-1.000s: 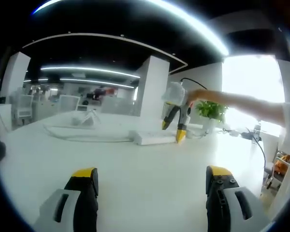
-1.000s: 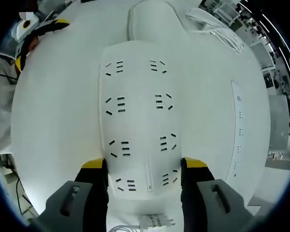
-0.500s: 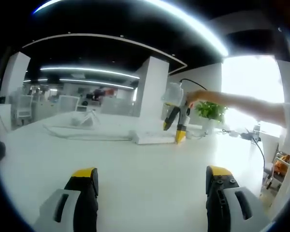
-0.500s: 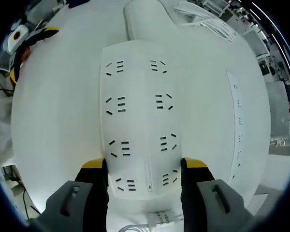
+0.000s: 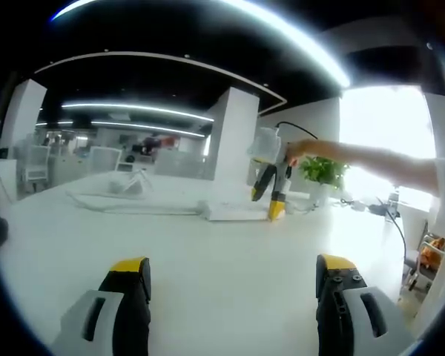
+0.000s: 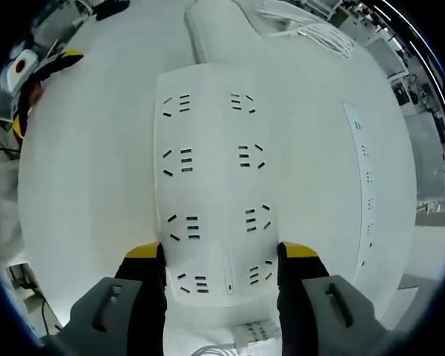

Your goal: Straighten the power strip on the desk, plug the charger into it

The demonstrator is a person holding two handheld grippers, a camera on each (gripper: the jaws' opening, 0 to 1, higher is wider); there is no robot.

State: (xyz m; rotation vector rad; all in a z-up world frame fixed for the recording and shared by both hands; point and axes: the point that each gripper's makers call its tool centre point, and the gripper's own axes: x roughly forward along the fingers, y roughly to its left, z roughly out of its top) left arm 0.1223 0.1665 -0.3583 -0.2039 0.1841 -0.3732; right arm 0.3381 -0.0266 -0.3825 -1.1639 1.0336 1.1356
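In the left gripper view, the left hand-held gripper (image 5: 233, 274) hangs low over the white bench (image 5: 208, 252), its yellow-tipped jaws wide apart with nothing between them. Across the bench, the right hand-held gripper (image 5: 271, 194) comes in from the right on a person's outstretched arm (image 5: 371, 162), its yellow-tipped jaws pointing down and straddling the near end of the white power strip (image 5: 233, 211), which lies flat near the middle of the bench. A white cable (image 5: 126, 206) trails off to the left of the strip. Behind it stand a potted green plant (image 5: 322, 172) and a white pillar (image 5: 233, 133), with an open office and ceiling light strips beyond.

The right gripper view looks straight down along the strip from above: the power strip (image 6: 213, 185) shows two rows of sockets, four pairs deep. The right hand-held gripper (image 6: 221, 256) is clamped on the strip's near end, one yellow-tipped jaw pressed to each long side. The strip's cord end (image 6: 215, 30) runs away toward the top, next to a coil of white cable (image 6: 311, 30). A second, slim white power strip (image 6: 363, 200) lies on the bench to the right, well apart. A small white plug block (image 6: 256, 331) sits just below the clamped end, between the jaws. At upper left, the left hand-held gripper (image 6: 37, 67) appears beside the person's clothing (image 6: 0, 170).
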